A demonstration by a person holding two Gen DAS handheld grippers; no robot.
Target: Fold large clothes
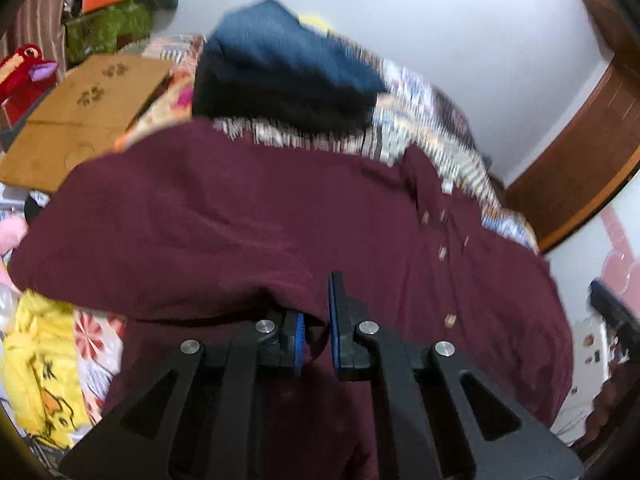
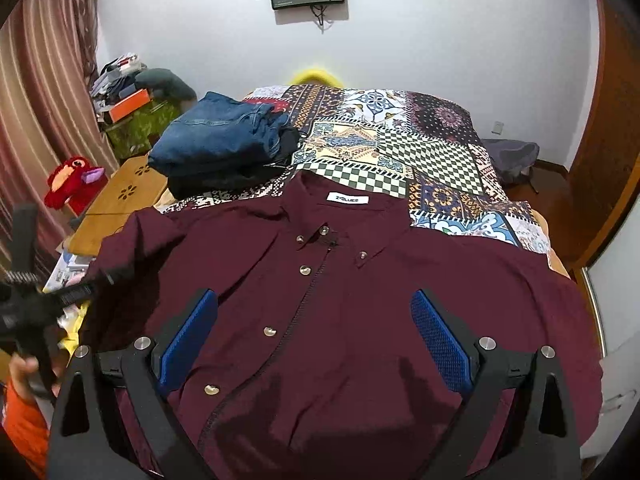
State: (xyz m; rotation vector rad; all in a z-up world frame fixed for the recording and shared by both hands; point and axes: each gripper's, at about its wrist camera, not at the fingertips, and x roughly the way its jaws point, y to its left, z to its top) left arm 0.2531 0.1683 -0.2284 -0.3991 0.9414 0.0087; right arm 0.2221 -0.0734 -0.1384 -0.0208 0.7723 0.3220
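Here, the left hand-held gripper (image 1: pixel 320 332) pinches a lifted fold of the maroon shirt (image 2: pixel 360 300), which lies buttoned across the patchwork bed (image 2: pixel 400 140), folded jeans (image 2: pixel 220 136) at ten o'clock, while the right hand-held gripper (image 2: pixel 316 332) hangs spread wide above its front.

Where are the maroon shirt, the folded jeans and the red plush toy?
maroon shirt (image 2: pixel 360 280): right wrist view, on the chest right of the button placket.
folded jeans (image 2: pixel 216 136): right wrist view, on the top fold of the stack.
red plush toy (image 2: pixel 68 184): right wrist view, on its red body.
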